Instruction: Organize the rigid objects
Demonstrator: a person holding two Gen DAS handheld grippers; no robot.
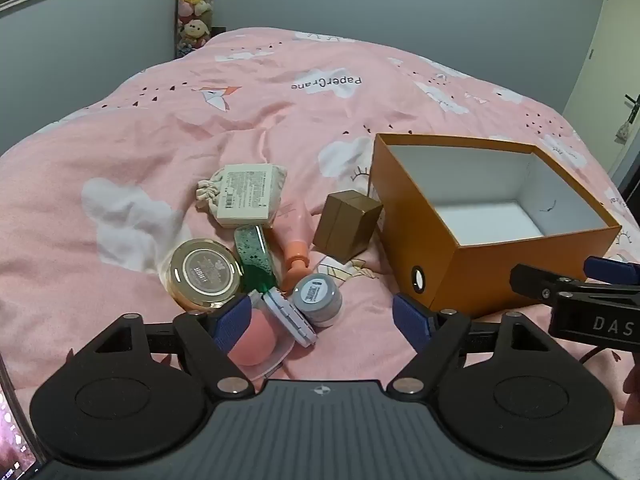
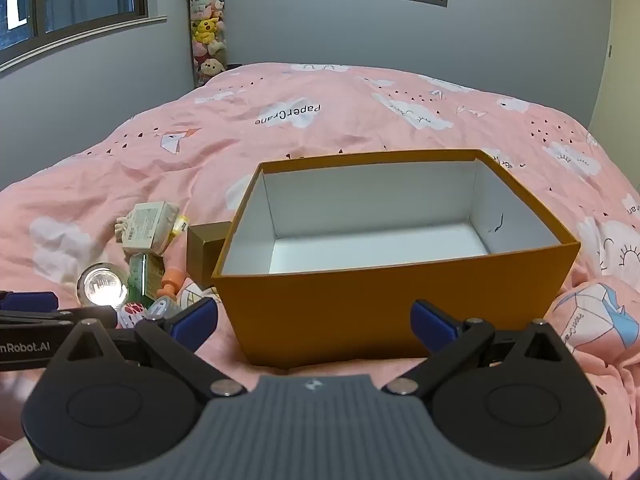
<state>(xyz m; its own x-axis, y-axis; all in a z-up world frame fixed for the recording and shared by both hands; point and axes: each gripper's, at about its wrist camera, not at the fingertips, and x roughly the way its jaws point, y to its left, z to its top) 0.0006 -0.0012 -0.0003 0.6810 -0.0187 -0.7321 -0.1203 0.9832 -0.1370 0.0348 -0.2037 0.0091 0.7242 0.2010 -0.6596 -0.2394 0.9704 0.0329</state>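
Nothing packed yet: both grippers, left (image 1: 322,322) and right (image 2: 314,322), gape wide and empty, box (image 2: 400,300) bare at right, clutter pile left of it, so next likely grab the near jar (image 1: 318,298).

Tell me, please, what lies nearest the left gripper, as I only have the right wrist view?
Observer: A round pink sponge in a clear plastic case lies on the pink bedspread, right beside one blue finger pad of the left gripper.
Operator: Thank you. Is that gripper closed on anything?
Observer: No, its jaws stand wide open and the pads press on nothing.
Operator: What lies just beyond the sponge?
Observer: A small round grey jar stands upright, next to a white hinged case that is tipped on its edge.
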